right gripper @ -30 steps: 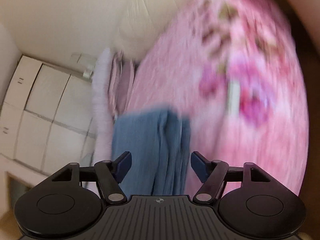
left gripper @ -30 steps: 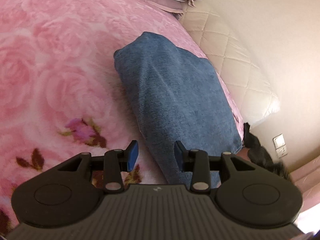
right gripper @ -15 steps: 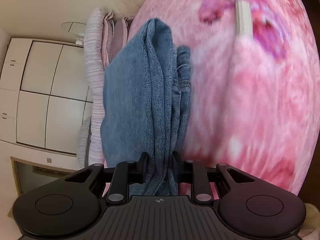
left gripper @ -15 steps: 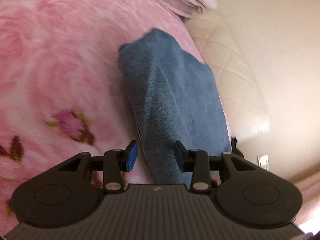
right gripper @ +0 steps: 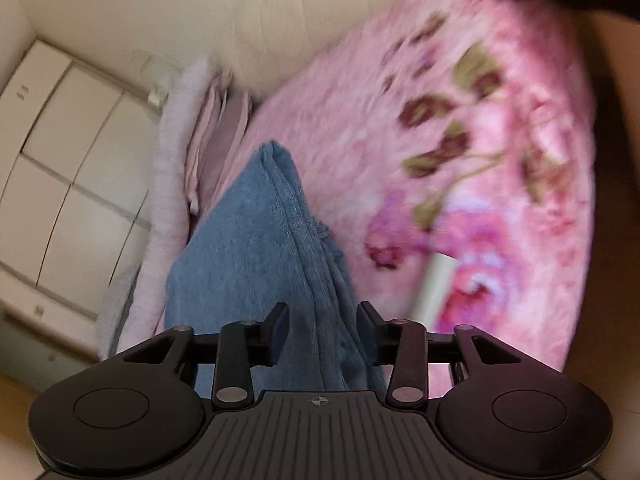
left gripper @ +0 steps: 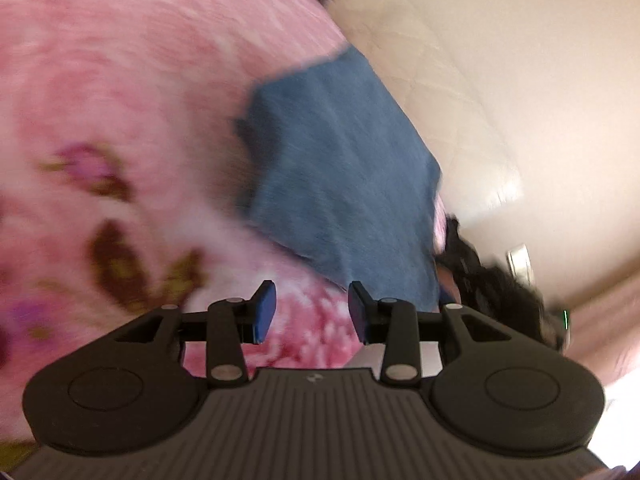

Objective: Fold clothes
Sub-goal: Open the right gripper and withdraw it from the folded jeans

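Now the right gripper [right gripper: 322, 330], jaws just opening around the folded jeans [right gripper: 256, 248], should back off straight; the left gripper [left gripper: 311, 312] is parted, empty.

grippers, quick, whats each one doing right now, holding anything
Left gripper: open, holding nothing, short of the folded blue garment.
Right gripper: jaws have just been opening; garment fold between them, pads apart from it.

The bed [left gripper: 120, 80] is covered by a pink blanket with a flower pattern. On it lies a folded blue garment [left gripper: 344, 168], near the far edge. Folded pale bedding [right gripper: 200, 140] is stacked beyond it.
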Action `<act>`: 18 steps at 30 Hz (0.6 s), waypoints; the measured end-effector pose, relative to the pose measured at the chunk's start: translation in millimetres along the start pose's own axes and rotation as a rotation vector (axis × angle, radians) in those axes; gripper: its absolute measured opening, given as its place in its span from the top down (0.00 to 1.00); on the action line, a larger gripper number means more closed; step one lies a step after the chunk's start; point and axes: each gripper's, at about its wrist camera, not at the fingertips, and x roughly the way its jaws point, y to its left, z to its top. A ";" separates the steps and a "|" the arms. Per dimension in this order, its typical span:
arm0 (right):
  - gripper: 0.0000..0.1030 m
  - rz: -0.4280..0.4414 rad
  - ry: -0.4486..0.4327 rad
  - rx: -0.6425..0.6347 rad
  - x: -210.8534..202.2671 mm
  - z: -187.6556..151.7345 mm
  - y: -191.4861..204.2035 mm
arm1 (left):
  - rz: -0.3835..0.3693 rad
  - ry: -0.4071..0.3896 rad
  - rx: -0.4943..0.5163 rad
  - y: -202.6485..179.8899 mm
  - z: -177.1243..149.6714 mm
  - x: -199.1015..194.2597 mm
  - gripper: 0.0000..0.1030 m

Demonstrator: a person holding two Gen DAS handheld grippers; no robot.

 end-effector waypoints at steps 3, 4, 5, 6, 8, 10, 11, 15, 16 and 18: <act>0.54 -0.015 -0.026 0.102 -16.9 -30.1 -9.2 | -0.008 -0.063 -0.122 19.6 6.6 -8.9 0.67; 0.53 -0.006 -0.018 0.131 -16.8 -36.6 -10.3 | -0.023 -0.073 -0.165 24.8 9.5 -5.7 0.67; 0.53 0.002 -0.005 0.146 -15.9 -41.2 -11.1 | -0.037 -0.083 -0.208 30.0 12.4 -2.5 0.67; 0.53 0.009 0.009 0.153 -13.1 -43.4 -10.3 | -0.052 -0.094 -0.251 35.2 15.2 0.7 0.66; 0.53 0.014 0.026 0.156 -9.8 -49.9 -8.3 | -0.077 -0.111 -0.328 44.0 19.9 7.9 0.65; 0.53 0.035 0.008 0.166 -8.9 -53.8 -7.3 | -0.097 -0.122 -0.371 49.0 22.7 16.4 0.66; 0.55 0.036 -0.006 0.169 -7.2 -52.8 -7.4 | -0.107 -0.126 -0.377 50.5 24.2 20.4 0.70; 0.73 -0.015 0.000 0.111 1.4 -42.1 -1.6 | -0.031 -0.140 -0.156 37.0 30.9 25.7 0.86; 0.74 -0.017 0.004 0.107 2.9 -40.3 -2.3 | -0.010 -0.139 -0.083 33.1 31.8 27.2 0.86; 0.75 -0.008 0.015 0.112 5.3 -37.9 -6.5 | 0.002 -0.129 -0.018 32.4 33.7 31.5 0.86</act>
